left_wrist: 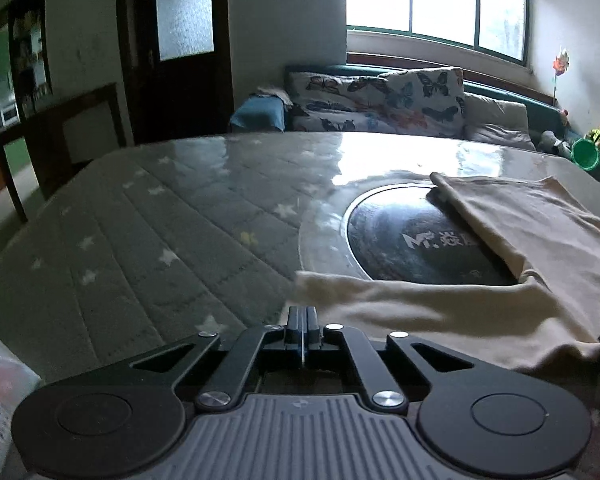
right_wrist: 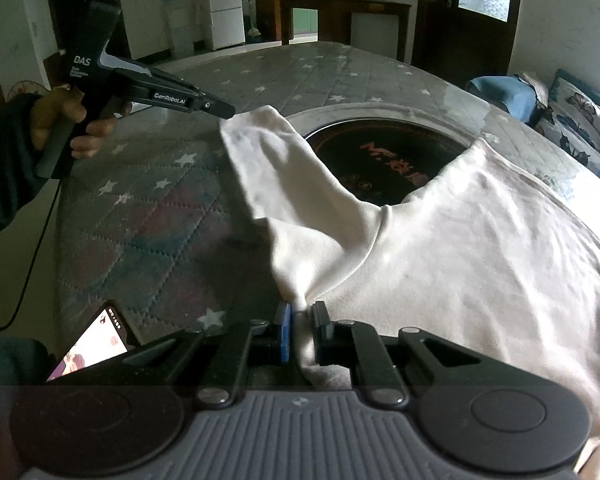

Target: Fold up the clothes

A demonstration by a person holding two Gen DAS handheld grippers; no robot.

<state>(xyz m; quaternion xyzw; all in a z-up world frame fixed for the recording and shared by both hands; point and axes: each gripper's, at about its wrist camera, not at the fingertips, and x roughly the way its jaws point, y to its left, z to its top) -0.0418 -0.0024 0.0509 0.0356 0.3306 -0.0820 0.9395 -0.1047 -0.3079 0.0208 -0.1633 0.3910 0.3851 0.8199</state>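
A cream-white shirt (left_wrist: 460, 312) (right_wrist: 460, 260) lies spread over the right part of a table with a quilted star cover (left_wrist: 160, 240) (right_wrist: 148, 216). In the right wrist view my right gripper (right_wrist: 302, 312) is shut on a bunched fold of the shirt near the armpit, and cloth fills the gap between its pads. One sleeve (right_wrist: 276, 168) runs up and left from there. Its end meets the tip of my left gripper (right_wrist: 230, 111), held by a hand (right_wrist: 72, 120). In the left wrist view my left gripper (left_wrist: 302, 320) has its jaws pressed together at the sleeve's edge.
A round black plate with lettering (left_wrist: 412, 240) (right_wrist: 380, 152) is set in the table's middle, partly under the shirt. A lit phone (right_wrist: 92, 344) lies at the near left edge. A sofa with butterfly cushions (left_wrist: 380, 96) stands behind the table, a wooden door (right_wrist: 460, 12) beyond.
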